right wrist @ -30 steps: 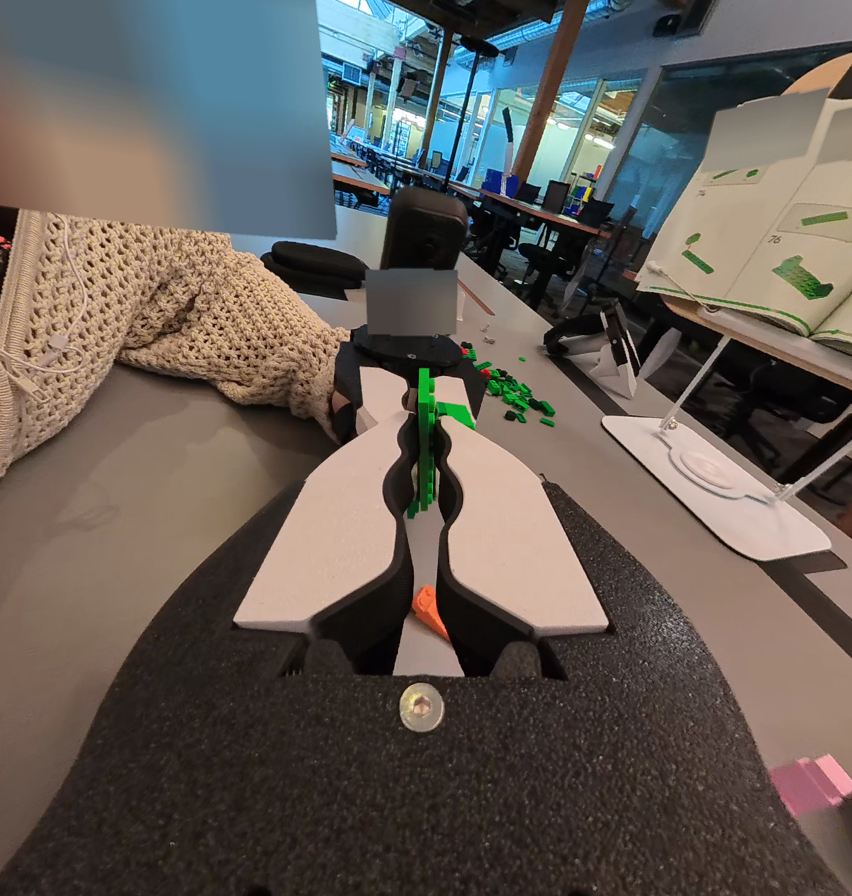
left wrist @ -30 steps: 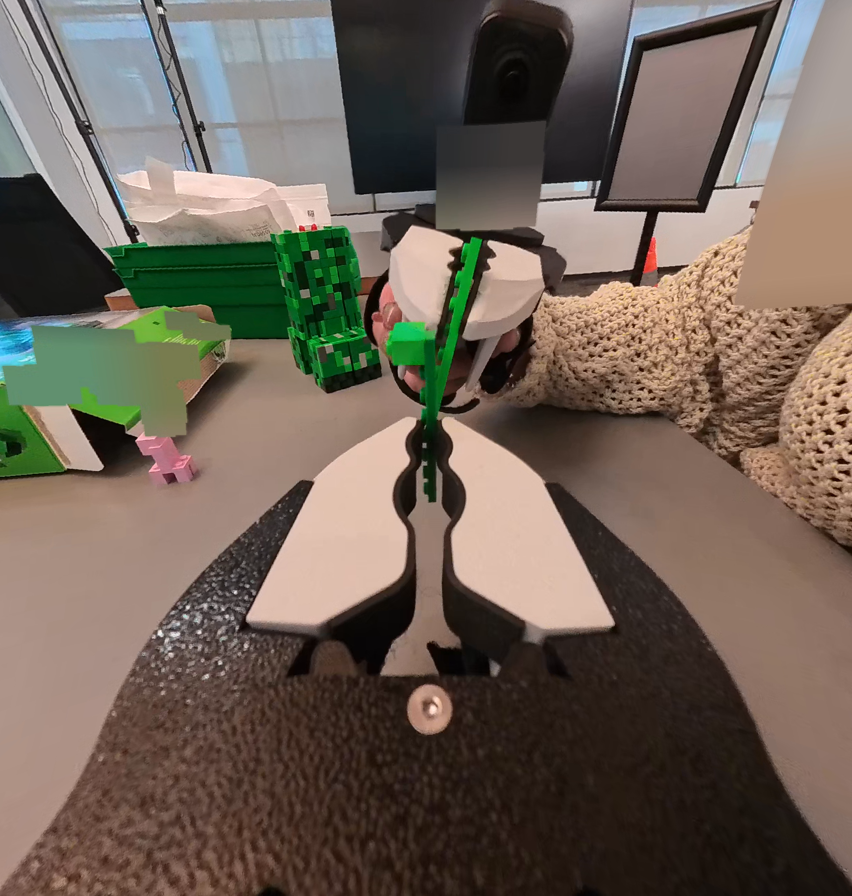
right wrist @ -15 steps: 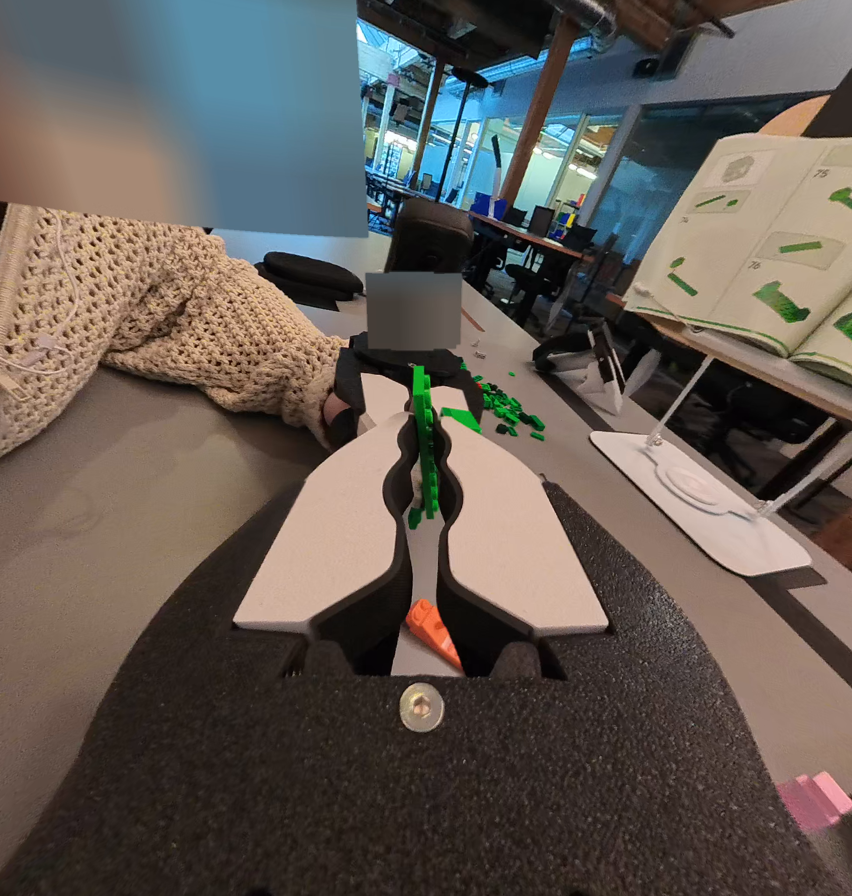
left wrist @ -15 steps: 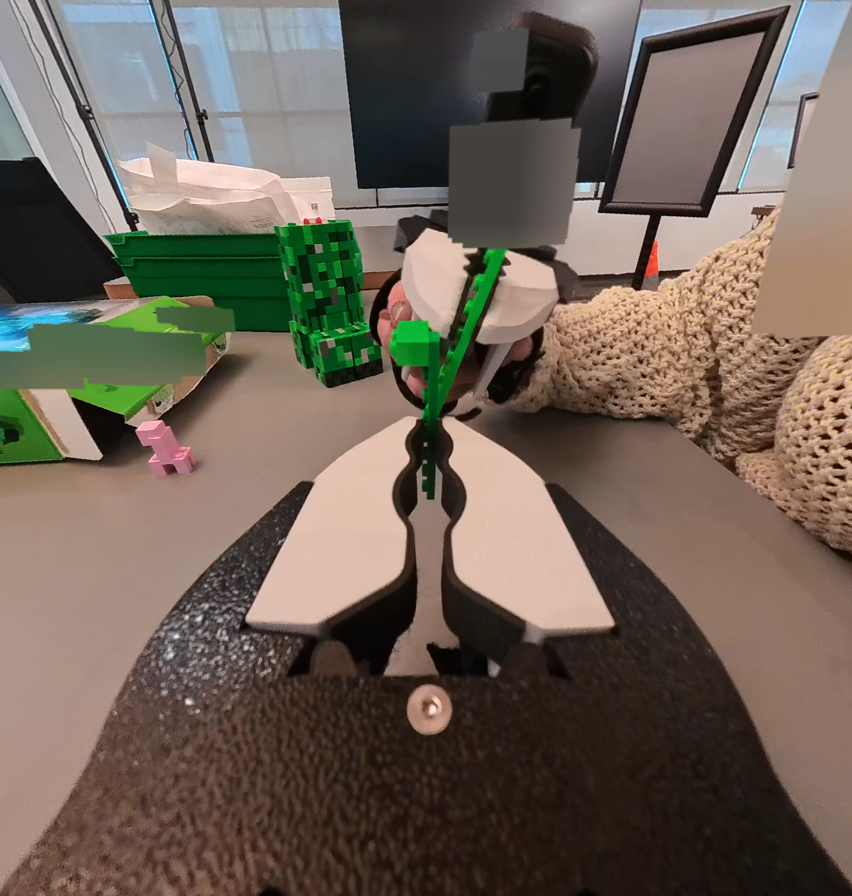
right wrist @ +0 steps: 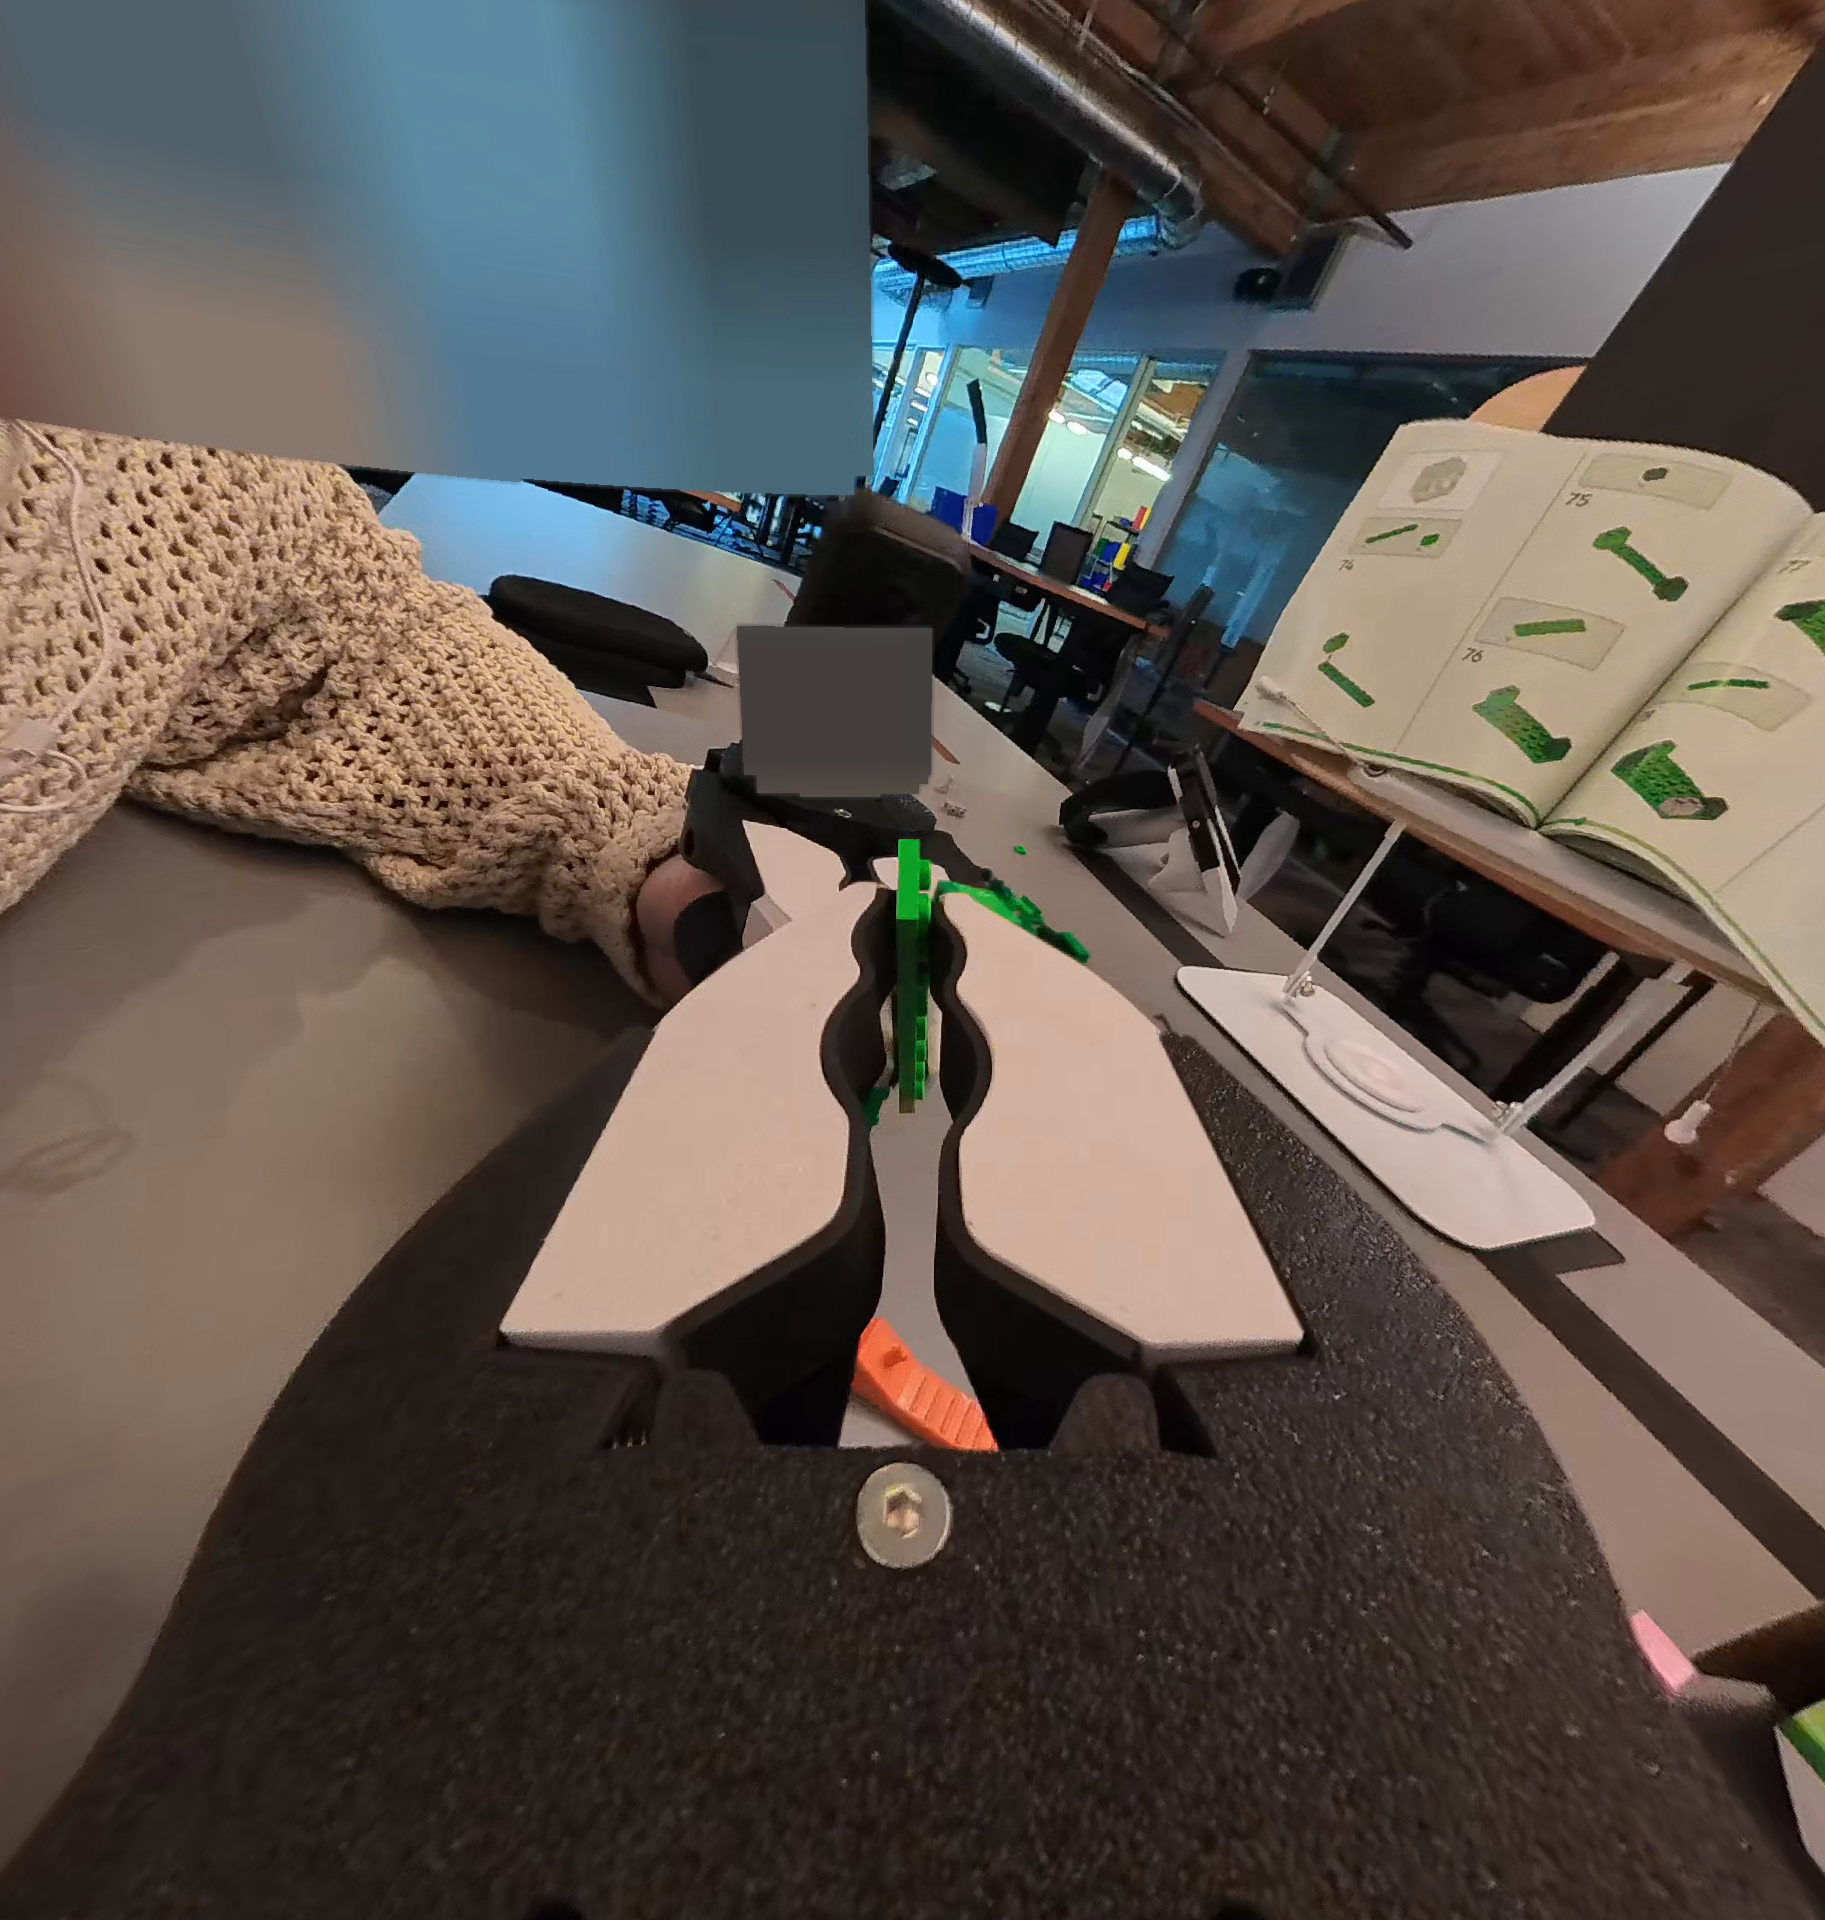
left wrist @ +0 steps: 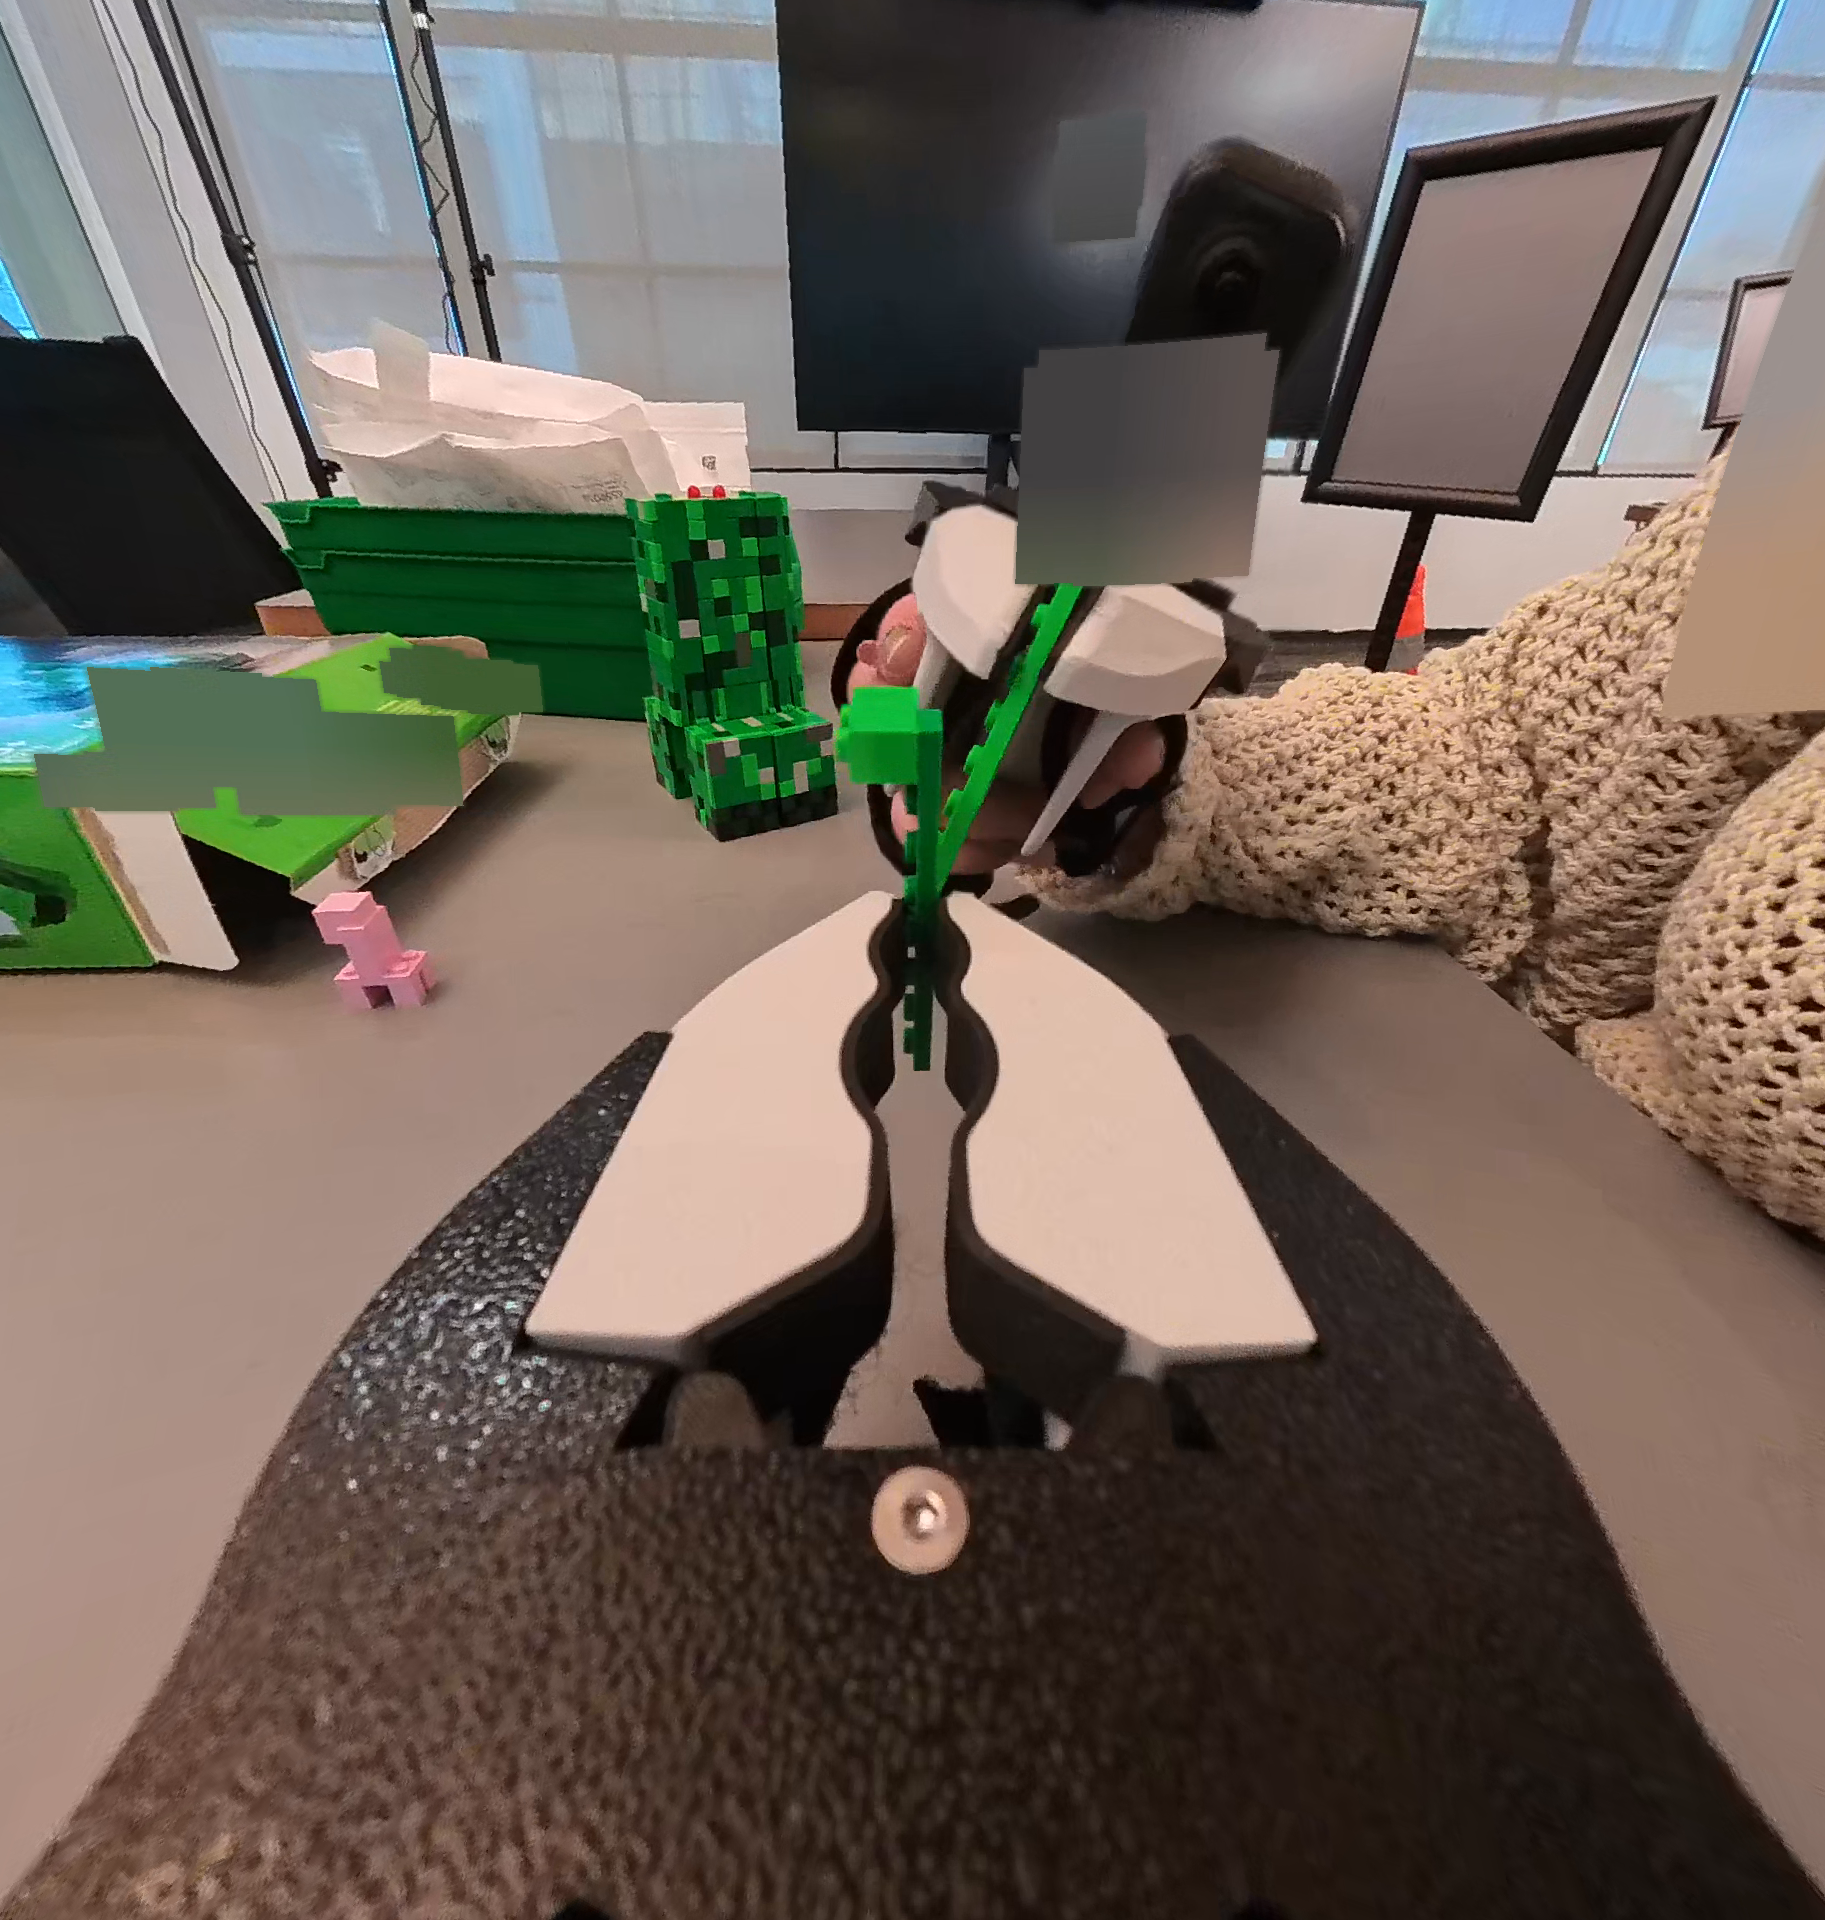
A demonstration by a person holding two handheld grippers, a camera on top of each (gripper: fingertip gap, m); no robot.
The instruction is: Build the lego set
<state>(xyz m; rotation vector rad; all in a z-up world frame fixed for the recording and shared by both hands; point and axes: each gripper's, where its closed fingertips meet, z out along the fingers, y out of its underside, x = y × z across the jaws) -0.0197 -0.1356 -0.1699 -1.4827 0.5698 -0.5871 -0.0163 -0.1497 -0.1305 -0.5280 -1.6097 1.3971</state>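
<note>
Two grippers: both clamped on green lego pieces, facing each other over the grey table [left wrist: 264, 1195].

Left wrist view
- left gripper [left wrist: 913, 940]: fingers pinched shut on a green studded plate [left wrist: 920, 935], held edge-on and upright; a green block [left wrist: 880, 732] is fixed at its top left.
- right gripper [left wrist: 1038, 665]: seen opposite, white fingers closed on a second green plate [left wrist: 1012, 717] that slants down to meet the first near the left fingertips.
- contact: the two plates touch or nearly so at the lower end; cannot tell if they are snapped together.
- hand [left wrist: 1033, 790]: wraps the right gripper's handle, cream knit sleeve [left wrist: 1407, 790] lying on the table.
- background left: green blocky lego figure [left wrist: 726, 665] standing upright, green trays [left wrist: 472, 592] behind it with white paper bags [left wrist: 492, 436] on top, lego box [left wrist: 108, 790] lying open, small pink lego figure [left wrist: 373, 954] just beside the box.

Right wrist view
- right gripper [right wrist: 908, 935]: fingers closed on its green plate [right wrist: 910, 977], edge-on between the tips.
- left gripper [right wrist: 835, 842]: just beyond the tips, mostly hidden; grip state not readable here.
- orange brick separator [right wrist: 918, 1392]: on the table under the right gripper's fingers.
- loose green pieces [right wrist: 1043, 925]: on the table past the tips.
- instruction booklet [right wrist: 1573, 634]: open on a white stand [right wrist: 1407, 1122], right side.
</note>
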